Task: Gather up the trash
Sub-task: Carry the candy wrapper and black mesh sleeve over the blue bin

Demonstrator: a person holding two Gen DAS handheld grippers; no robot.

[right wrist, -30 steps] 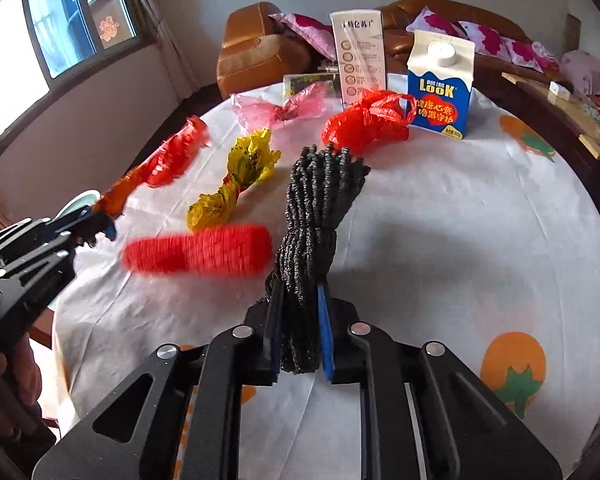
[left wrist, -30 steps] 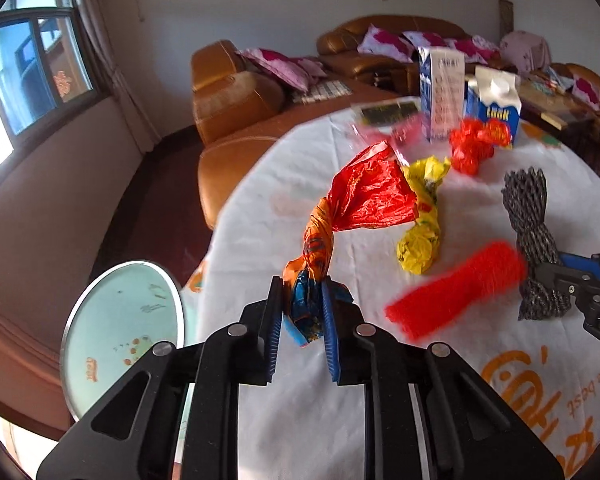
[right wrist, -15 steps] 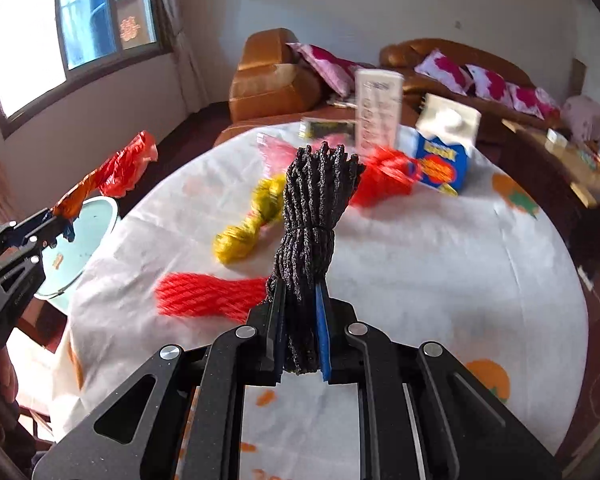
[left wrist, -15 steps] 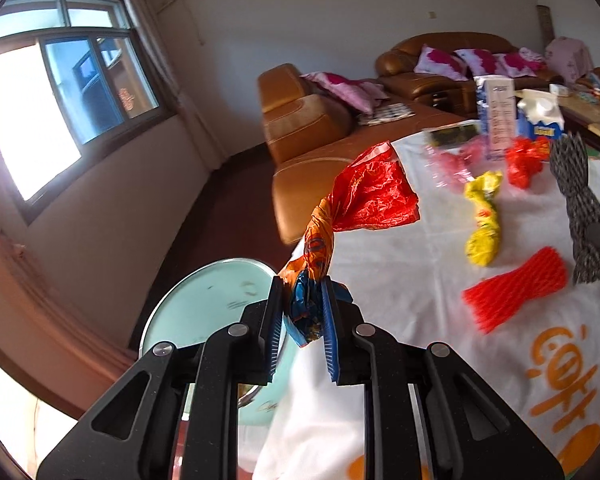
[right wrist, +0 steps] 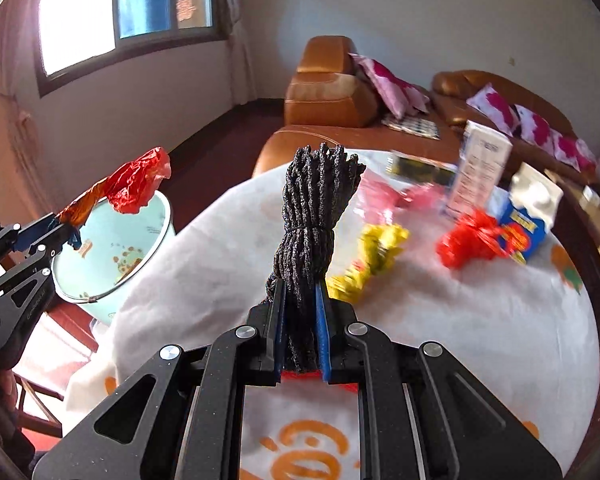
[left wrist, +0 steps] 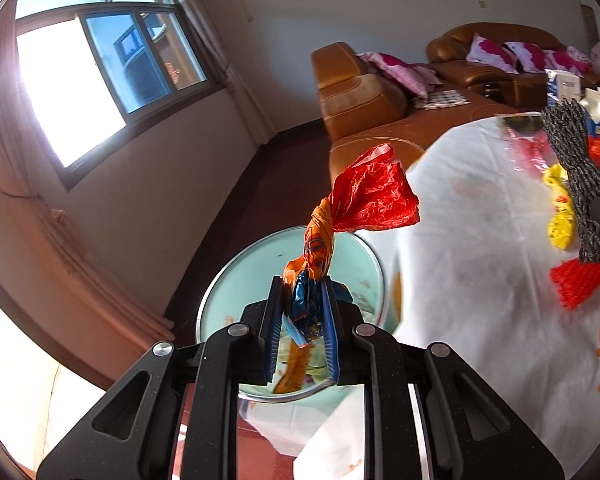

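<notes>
My left gripper (left wrist: 302, 312) is shut on a twisted red and orange wrapper (left wrist: 364, 196) and holds it over the pale green bin (left wrist: 236, 280) beside the table. In the right wrist view the left gripper (right wrist: 66, 234), the wrapper (right wrist: 136, 184) and the bin (right wrist: 112, 248) show at the left. My right gripper (right wrist: 300, 320) is shut on a black mesh bundle (right wrist: 312, 216), lifted above the table; the bundle also shows in the left wrist view (left wrist: 576, 160). A red mesh roll (left wrist: 584, 280) and a yellow wrapper (right wrist: 376, 256) lie on the white tablecloth (right wrist: 460, 320).
A red bag (right wrist: 468, 240), a pink wrapper (right wrist: 384, 196), a blue milk carton (right wrist: 528, 216) and a tall white box (right wrist: 480, 168) sit at the table's far side. Brown leather sofas (right wrist: 328, 96) stand behind. A window (left wrist: 100, 72) is at the left.
My left gripper has carried the wrapper left off the table to above the bin. My right gripper has lifted the black bundle and swung left after it.
</notes>
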